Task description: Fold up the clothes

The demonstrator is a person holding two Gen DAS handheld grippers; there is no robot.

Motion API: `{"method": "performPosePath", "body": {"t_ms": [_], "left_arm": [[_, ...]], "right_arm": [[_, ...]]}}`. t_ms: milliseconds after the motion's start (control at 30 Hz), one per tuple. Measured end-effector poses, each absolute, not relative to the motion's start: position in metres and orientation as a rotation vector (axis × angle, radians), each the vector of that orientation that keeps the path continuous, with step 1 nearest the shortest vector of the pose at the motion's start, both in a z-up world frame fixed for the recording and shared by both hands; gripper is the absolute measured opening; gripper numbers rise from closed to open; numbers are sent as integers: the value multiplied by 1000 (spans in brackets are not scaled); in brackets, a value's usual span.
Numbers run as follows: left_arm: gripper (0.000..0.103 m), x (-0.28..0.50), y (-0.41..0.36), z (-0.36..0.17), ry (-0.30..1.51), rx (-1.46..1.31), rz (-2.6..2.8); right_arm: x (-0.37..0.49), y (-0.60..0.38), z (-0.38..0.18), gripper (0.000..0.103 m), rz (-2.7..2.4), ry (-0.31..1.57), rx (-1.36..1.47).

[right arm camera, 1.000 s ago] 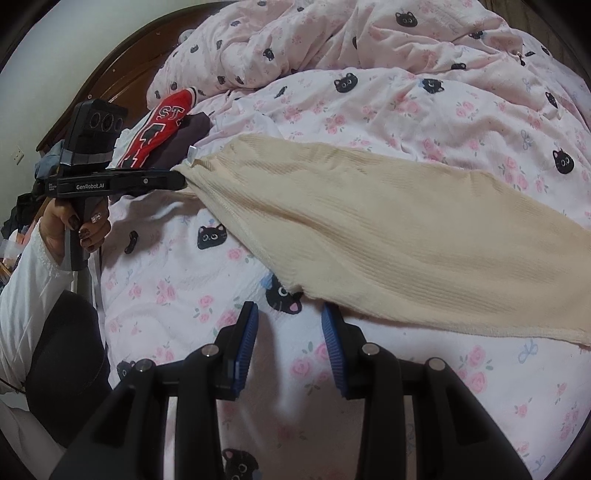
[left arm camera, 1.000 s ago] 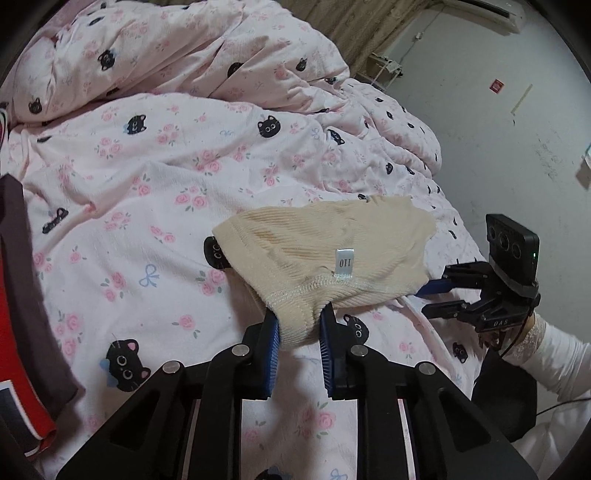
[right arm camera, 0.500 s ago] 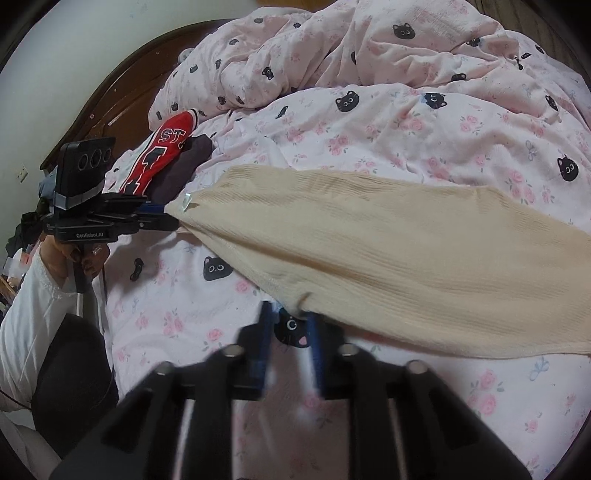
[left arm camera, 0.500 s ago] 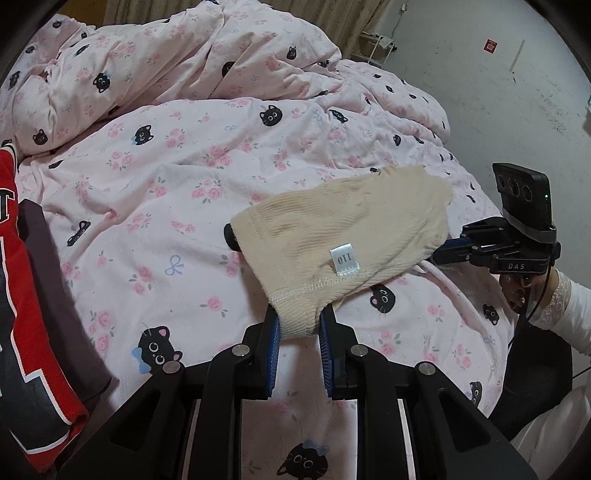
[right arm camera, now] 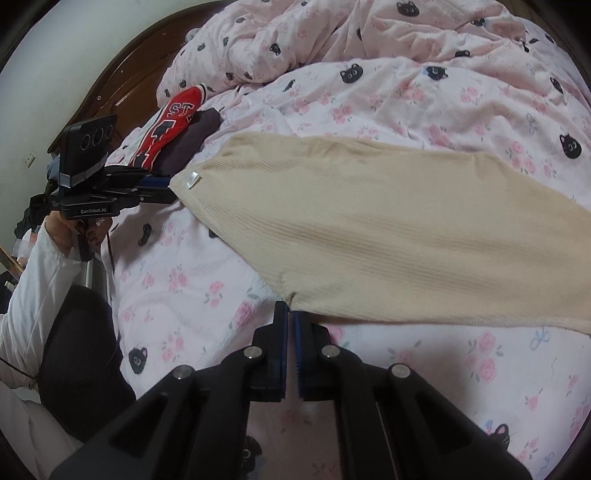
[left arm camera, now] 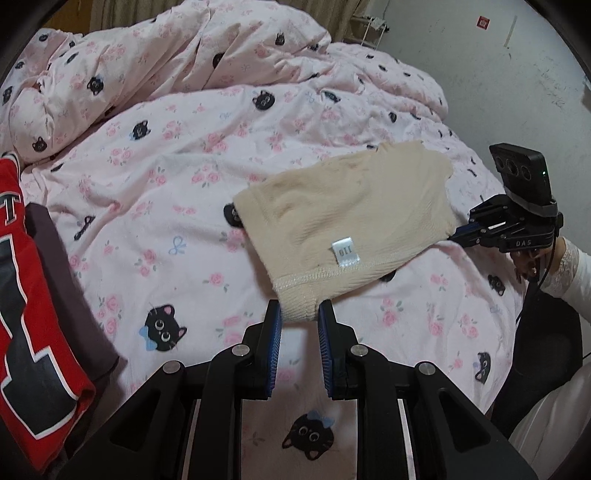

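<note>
A cream ribbed garment point(left arm camera: 351, 218) with a small white size tag hangs stretched over the pink cat-print quilt point(left arm camera: 166, 192). My left gripper point(left arm camera: 299, 314) is shut on its thick hem corner, which bunches between the blue pads. In the right wrist view the same garment point(right arm camera: 369, 221) spreads wide, and my right gripper point(right arm camera: 290, 314) is shut on the near corner of its edge. Each gripper shows in the other's view: the right gripper point(left arm camera: 461, 234) at the garment's right edge, the left gripper point(right arm camera: 162, 184) at the tagged corner.
A red jersey point(left arm camera: 22, 295) lies on a dark garment point(left arm camera: 66, 288) at the bed's left side. A rumpled heap of quilt point(right arm camera: 332, 33) fills the far half. A dark wooden headboard point(right arm camera: 122, 92) and a white wall point(left arm camera: 517, 92) border the bed. A white sleeve point(right arm camera: 33, 280) holds each handle.
The right gripper's jaws have gone from open beside the garment to shut on its edge corner. The left gripper has kept its hold and rolled a little; the garment now hangs tauter between the two.
</note>
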State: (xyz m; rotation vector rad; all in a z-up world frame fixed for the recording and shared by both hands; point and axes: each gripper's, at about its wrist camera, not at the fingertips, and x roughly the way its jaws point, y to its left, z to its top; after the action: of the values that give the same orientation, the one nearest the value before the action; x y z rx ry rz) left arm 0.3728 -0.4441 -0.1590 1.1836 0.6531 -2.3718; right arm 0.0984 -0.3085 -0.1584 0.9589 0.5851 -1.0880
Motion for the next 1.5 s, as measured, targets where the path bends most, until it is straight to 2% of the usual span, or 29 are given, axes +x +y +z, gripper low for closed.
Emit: {"method": "performPosePath", "body": {"t_ms": [167,433,667,900,1167,1333,1500], "left_arm": [[17,387,-444,-156,642,1184,-2301],[17,382,-441,-110,621,844,-2392],[17,325,-444,-130,569,949,-2316],[17,306,-466,-142,605,877,-2217],[18,310,-490,-178,702,984,-2037],[18,306,-484,-178,635,1002,-2017],[18,303,-483,-175,594,1012,-2011]], "right_arm": [[98,-307,-163,6,-1090,593,982],[88,-293,-148,6,-1119,601,966],[71,-302,-131,6,-1202,520,950],[67,-341,-137,6,-1295,519,959],[64,-413,-143,7,-1340,647,1000],[77,-443,-143,7,-1335,683,970],[87,-472,-161,12,-1351,776,976]]}}
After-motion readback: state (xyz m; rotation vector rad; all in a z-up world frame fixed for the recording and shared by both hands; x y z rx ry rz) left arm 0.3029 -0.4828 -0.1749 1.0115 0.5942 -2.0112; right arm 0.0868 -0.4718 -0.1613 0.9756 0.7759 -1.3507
